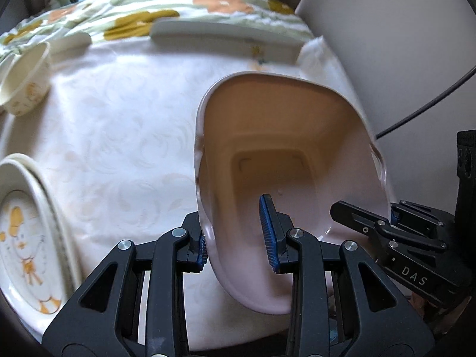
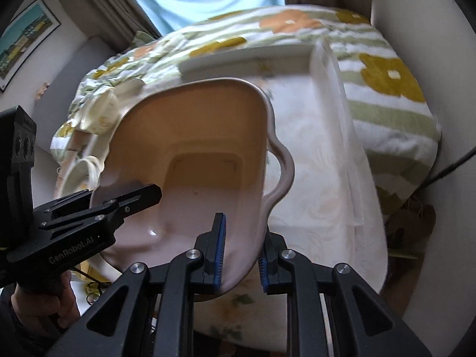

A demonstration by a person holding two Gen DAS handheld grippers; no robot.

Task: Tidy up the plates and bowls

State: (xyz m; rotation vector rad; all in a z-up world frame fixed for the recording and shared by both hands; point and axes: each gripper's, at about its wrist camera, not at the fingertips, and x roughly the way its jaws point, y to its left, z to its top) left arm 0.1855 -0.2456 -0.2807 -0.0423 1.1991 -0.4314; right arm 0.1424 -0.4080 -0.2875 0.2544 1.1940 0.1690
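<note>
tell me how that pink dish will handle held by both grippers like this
The pink dish looks rigid and glazed, so probably slippery against the pads. It is deep and thick-walled, likely heavy. The left gripper and right gripper pinch only its rim, so it may tilt.

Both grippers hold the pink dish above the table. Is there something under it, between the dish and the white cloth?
Nothing visible. The pink dish hangs tilted between the left gripper and the right gripper. The white cloth beneath shows bare; the plates and the cup lie off to the left.
</note>
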